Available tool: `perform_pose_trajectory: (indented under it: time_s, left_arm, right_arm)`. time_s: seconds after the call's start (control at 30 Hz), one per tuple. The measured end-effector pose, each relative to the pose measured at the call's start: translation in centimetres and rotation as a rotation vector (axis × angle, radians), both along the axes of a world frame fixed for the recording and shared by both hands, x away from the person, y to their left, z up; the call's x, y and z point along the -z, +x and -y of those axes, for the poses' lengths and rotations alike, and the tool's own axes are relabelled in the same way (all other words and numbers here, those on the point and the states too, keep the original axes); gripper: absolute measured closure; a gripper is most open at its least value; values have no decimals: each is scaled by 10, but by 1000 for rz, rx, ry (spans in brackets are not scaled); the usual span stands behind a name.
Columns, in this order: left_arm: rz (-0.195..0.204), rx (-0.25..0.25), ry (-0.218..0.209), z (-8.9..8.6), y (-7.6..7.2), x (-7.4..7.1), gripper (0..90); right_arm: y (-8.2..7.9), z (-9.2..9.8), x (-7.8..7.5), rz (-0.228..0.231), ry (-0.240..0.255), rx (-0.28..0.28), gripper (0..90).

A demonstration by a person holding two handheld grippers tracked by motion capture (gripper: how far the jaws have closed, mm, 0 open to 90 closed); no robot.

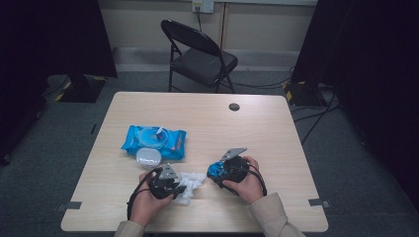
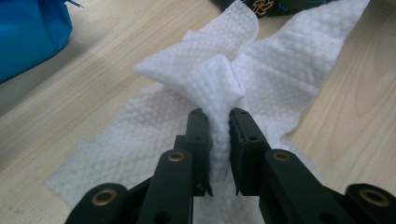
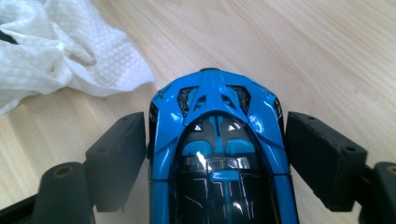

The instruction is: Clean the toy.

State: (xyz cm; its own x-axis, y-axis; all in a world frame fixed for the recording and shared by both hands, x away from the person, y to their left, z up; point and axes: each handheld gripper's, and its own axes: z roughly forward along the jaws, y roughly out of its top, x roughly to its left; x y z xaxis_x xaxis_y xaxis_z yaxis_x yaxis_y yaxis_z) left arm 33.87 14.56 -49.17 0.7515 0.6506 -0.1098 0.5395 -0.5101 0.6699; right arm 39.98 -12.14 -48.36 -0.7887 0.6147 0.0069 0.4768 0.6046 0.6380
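Looking down on the counter (image 1: 276, 123), wipe (image 1: 191, 185) and toy car (image 1: 217, 170) sit at six o'clock. Left tongs (image 2: 217, 116) pinch the wipe's fold; keep that grip. Right tongs (image 3: 215, 135) clamp the car: steady it while wiping.

The left hand-held gripper (image 1: 170, 183) is pinching with its jaws nearly together; the right hand-held gripper (image 1: 221, 170) is spreading its jaws wide.

- wipe (image 2: 280, 60): white, embossed, soft cloth-like sheet;
- toy car (image 3: 217, 140): glossy blue and black plastic;
- table (image 1: 267, 128): smooth, matt pale wood-grain
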Motion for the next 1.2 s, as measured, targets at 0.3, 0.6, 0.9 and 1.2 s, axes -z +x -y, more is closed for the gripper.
perform_pose_trajectory:
  time_s: [0.3,0.6,0.9,1.2]
  left_arm:
    - [-2,2,-5,0,0,0,780]
    - [-3,7,-11,-1,1,1,780]
    - [-4,6,-12,-1,1,1,780]
    - [-5,4,-60,0,0,-6,820]
  right_arm:
    - [5,-9,-5,-1,-14,-7,216]
    - [15,-22,5,-42,-85,-5,227]
    - [14,-17,6,-57,-57,10,249]
    - [4,6,-12,-3,78,23,253]
